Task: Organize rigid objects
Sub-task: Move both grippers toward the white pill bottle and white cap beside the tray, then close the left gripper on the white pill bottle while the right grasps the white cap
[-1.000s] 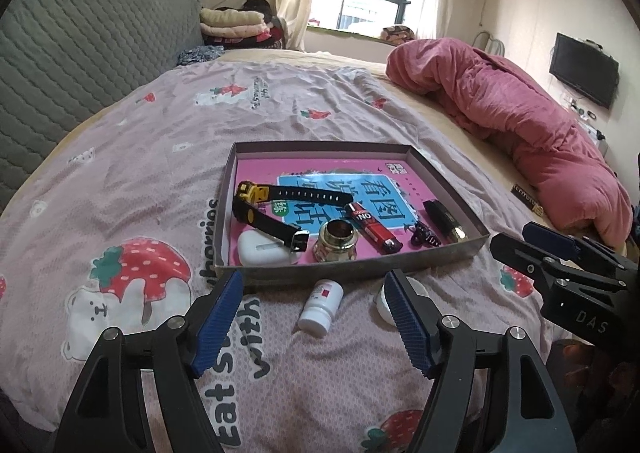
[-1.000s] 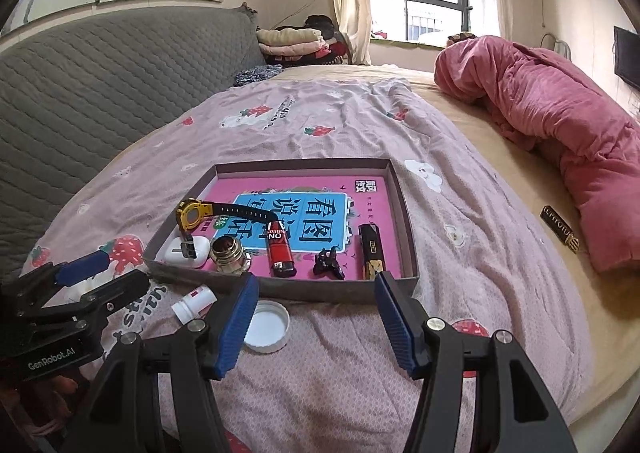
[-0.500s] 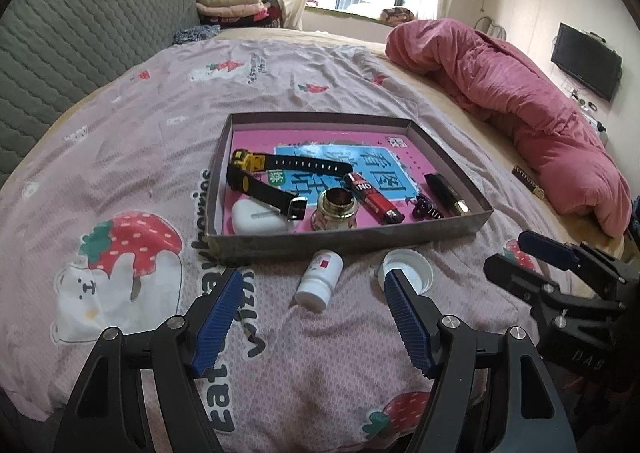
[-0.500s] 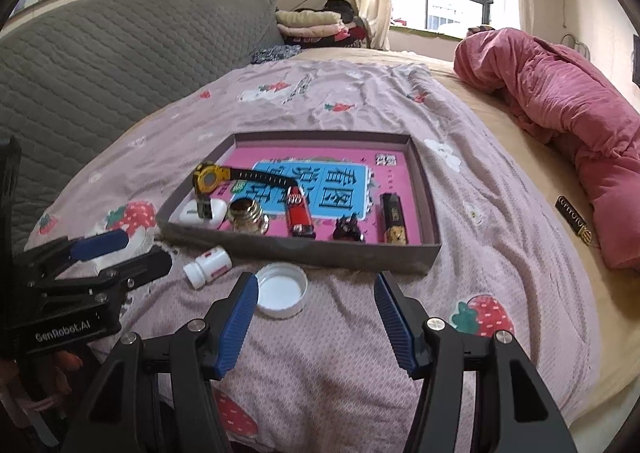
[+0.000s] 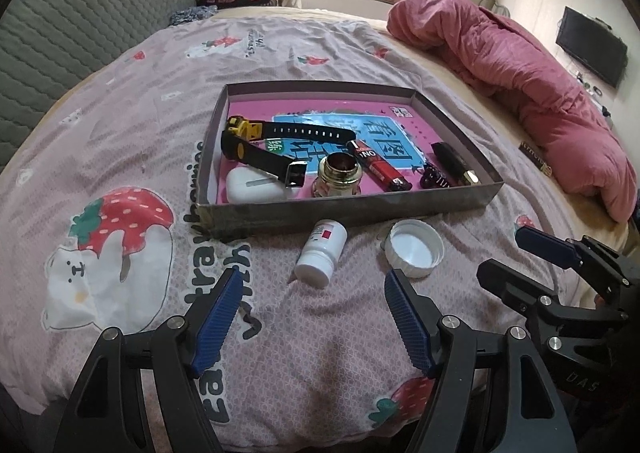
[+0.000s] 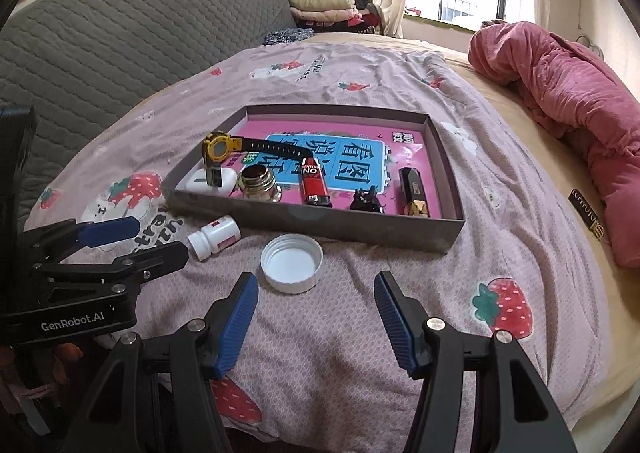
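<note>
A shallow grey box (image 5: 352, 209) sits on a bed covered by a strawberry-print sheet (image 5: 120, 133), holding a yellow-and-black watch (image 5: 256, 141), a white earbud case (image 5: 256, 189), a brass-rimmed jar (image 5: 338, 177), a red lighter (image 5: 378, 165), a small black clip (image 5: 434, 177) and a black-and-gold lighter (image 5: 454, 163) on a pink-and-blue printed sheet. Just outside the box's near wall lie a small white pill bottle (image 5: 322, 253) on its side and, beside it, an upturned white cap (image 5: 414, 247). A rumpled pink quilt (image 5: 520, 93) is heaped along the far right; a grey padded headboard (image 6: 120, 45) rises on the left. The left gripper (image 5: 310, 317) hovers low over the sheet, jaws spread and empty, the bottle just ahead. The right gripper (image 6: 316, 317) is likewise spread wide, holding nothing, the cap just ahead of its left finger.
</note>
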`<action>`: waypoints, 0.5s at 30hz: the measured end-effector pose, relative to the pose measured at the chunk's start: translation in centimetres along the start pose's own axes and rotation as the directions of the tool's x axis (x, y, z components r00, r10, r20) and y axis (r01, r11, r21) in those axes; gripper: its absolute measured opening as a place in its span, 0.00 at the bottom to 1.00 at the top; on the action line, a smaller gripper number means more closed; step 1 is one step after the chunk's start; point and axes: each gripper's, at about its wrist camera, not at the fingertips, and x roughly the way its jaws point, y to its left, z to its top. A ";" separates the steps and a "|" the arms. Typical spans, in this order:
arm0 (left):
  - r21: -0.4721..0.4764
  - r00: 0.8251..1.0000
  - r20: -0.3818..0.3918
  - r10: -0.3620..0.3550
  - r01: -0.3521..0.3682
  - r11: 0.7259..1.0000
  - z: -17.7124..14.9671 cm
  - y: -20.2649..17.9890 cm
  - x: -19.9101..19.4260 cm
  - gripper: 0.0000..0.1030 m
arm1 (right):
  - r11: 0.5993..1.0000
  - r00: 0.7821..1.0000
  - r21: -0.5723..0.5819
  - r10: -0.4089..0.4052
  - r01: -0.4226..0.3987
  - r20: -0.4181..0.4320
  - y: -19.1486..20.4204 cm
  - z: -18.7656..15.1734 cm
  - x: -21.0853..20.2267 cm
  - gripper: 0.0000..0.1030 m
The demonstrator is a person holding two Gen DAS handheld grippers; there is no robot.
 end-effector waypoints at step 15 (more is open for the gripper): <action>-0.002 0.998 -0.057 -0.016 0.016 1.000 -0.1 0.4 2.4 0.72 | 1.000 0.998 -0.021 0.011 -0.012 -0.055 0.5 -0.9 2.5 0.58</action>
